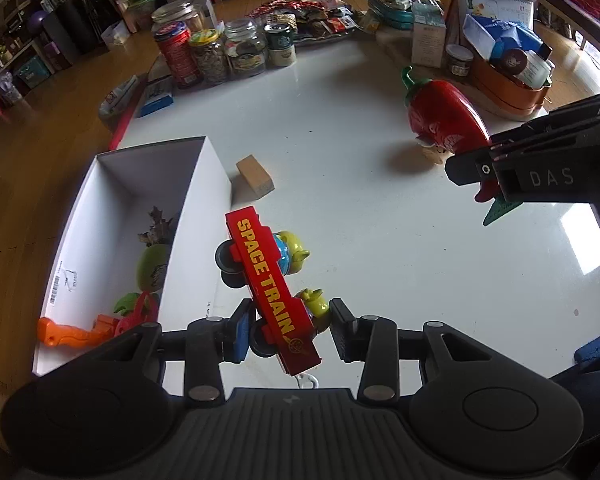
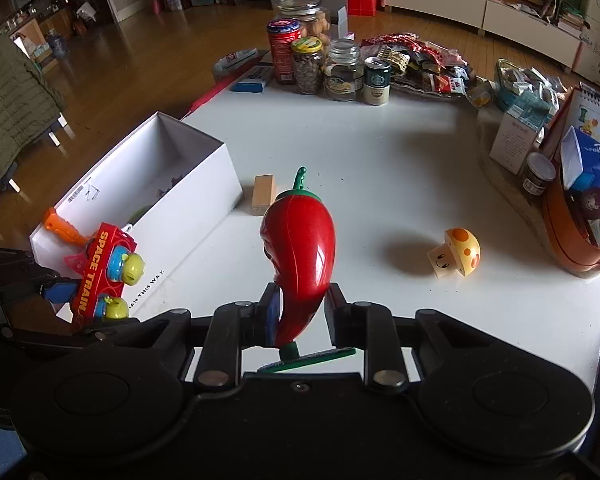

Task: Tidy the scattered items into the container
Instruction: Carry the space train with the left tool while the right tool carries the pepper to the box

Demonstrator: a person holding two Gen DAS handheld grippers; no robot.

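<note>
Red moulded plastic fills the left wrist view: the left gripper (image 1: 290,330) is clamped on the toy train (image 1: 274,288) near its rear wheels, holding it above the table (image 1: 359,128), just beside the white box (image 1: 204,184). The train looks light and rigid, but its glossy sides and its length make it likely to swing about a narrow pinch; a hold nearer the middle would seem steadier. The two green alien figures (image 1: 296,254) look like the fragile parts. Inside the box, an orange tool (image 1: 66,334) and some green pieces lie half hidden by the wall. A wooden block (image 1: 256,176) lies on the table just beside the box.

In the right wrist view, the right gripper (image 2: 300,312) is closed tight on the tapering lower end of the red chilli toy (image 2: 300,236), which is raised off the table. It is hard, shiny and probably hollow; the thin tip offers little surface, so it may slip. Its green base sits below the pads, partly hidden. A mushroom toy (image 2: 457,254) lies on the table, well apart from the box.
</note>
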